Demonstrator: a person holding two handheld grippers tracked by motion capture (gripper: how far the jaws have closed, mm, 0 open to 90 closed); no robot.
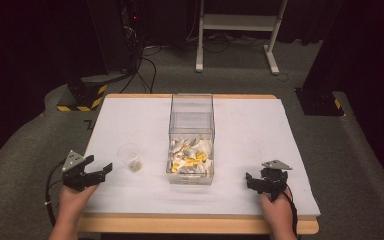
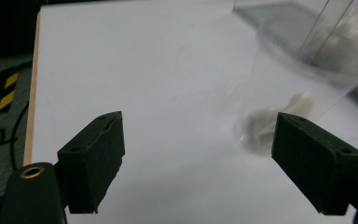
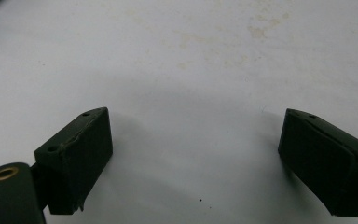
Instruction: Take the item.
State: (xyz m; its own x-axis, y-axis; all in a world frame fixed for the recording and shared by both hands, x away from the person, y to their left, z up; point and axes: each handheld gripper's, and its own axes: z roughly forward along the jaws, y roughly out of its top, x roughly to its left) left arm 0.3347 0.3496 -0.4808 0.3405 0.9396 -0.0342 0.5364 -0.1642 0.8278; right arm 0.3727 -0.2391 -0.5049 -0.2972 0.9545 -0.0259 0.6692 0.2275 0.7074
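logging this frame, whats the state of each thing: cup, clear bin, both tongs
plastic cup: upright, open top, a small pale piece at the bottom
clear bin: upright, no lid, white and yellow pieces piled at its near end
left tongs: open, empty, pointing toward the cup
right tongs: open, empty, over bare white table

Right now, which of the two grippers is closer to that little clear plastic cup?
The left. The left gripper sits just beside the clear cup, jaws open toward it. The right gripper rests across the table, beyond the clear bin.
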